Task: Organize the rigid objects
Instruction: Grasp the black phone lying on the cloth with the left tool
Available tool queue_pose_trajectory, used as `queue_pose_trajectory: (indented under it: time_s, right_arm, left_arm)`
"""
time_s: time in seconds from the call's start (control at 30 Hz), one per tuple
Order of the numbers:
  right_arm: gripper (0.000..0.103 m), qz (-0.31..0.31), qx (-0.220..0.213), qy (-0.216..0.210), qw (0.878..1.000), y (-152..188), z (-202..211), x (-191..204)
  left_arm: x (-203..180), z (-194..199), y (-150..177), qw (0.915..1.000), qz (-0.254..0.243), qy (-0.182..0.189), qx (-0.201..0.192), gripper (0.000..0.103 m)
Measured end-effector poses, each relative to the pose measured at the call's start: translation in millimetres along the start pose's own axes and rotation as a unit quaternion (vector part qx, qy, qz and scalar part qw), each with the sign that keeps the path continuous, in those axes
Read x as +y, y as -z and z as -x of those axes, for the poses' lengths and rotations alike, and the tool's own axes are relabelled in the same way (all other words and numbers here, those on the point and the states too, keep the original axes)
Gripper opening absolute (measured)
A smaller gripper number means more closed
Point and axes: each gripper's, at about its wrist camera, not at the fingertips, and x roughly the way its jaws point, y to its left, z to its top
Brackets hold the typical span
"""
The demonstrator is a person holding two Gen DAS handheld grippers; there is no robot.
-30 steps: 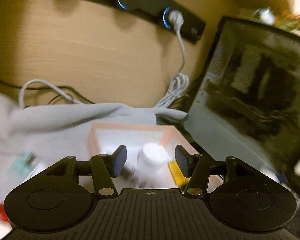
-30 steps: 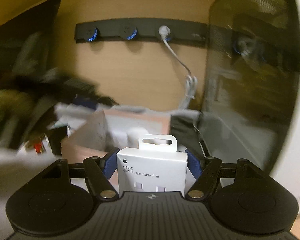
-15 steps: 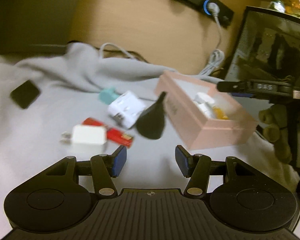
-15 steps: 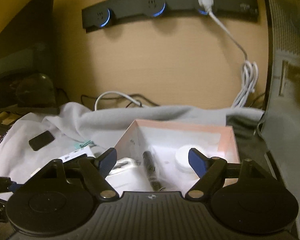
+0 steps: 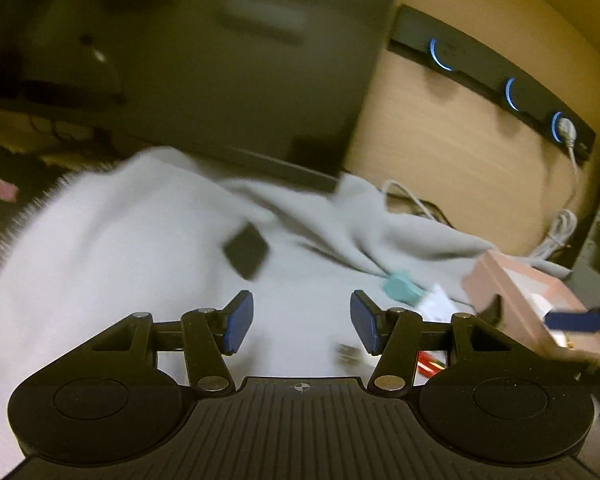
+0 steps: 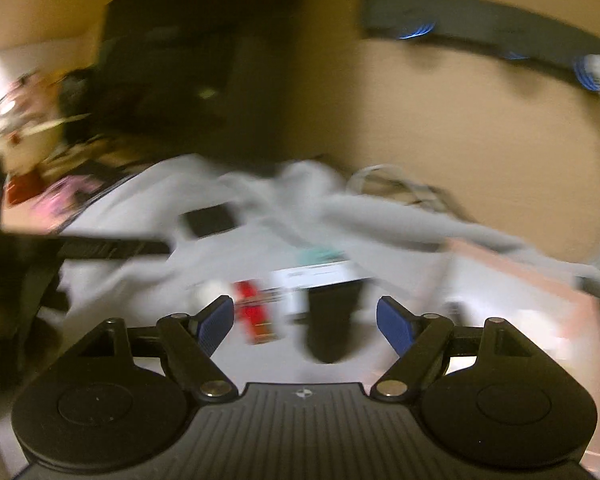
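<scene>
My left gripper (image 5: pixel 302 326) is open and empty above the grey cloth (image 5: pixel 112 264). A flat black object (image 5: pixel 246 251) lies ahead of it, a teal object (image 5: pixel 400 287) further right. The pink box (image 5: pixel 500 294) stands at the right; the right gripper's blue pad (image 5: pixel 574 320) reaches over it. My right gripper (image 6: pixel 305 322) is open and empty. Below it lie a black cone-shaped object (image 6: pixel 332 328), a red object (image 6: pixel 254 316) and a white box (image 6: pixel 316 276). The pink box (image 6: pixel 540 280) is at its right. Both views are blurred.
A dark monitor (image 5: pixel 204 60) stands at the back left. A black socket strip (image 5: pixel 496 80) with blue rings and a white plug is on the wooden wall. White cables (image 5: pixel 556 236) hang behind the box. Clutter (image 6: pixel 40 160) lies at the left of the cloth.
The right gripper has let go of the white cable box and swung left, away from the pink box. The left gripper has also swung left, from the box to the open cloth.
</scene>
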Motion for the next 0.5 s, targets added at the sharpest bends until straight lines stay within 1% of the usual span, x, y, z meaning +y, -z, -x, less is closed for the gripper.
queue_pose_trajectory:
  time_s: [0.07,0.13,0.2,0.27,0.4,0.5]
  right_arm:
    - [0.074,0.015,0.018,-0.019,1.0,0,-20,16]
    - [0.073,0.025,0.035,-0.035,0.998,1,-38,32]
    - [0.073,0.03,0.047,-0.048,0.997,4,-51,44]
    - [0.073,0.035,0.054,-0.05,0.997,9,-57,54]
    - [0.073,0.062,0.057,-0.037,0.996,27,-52,66]
    - [0.073,0.082,0.048,-0.028,0.995,38,-43,72]
  left_arm:
    - [4,-2,-9,0.9998,-0.019,0.002,-0.001,0.058]
    - [0,-11,-21,0.9978,-0.066,0.009,0.003,0.058]
    - [-6,-30,-32,0.9932,-0.116,-0.004,0.011,0.058]
    - [-10,-57,-44,0.9874,-0.153,-0.01,0.038,0.059]
    - [-5,-109,-58,0.9787,-0.184,-0.037,0.083,0.059]
    - [-5,-141,-60,0.9706,-0.205,-0.051,0.115,0.058]
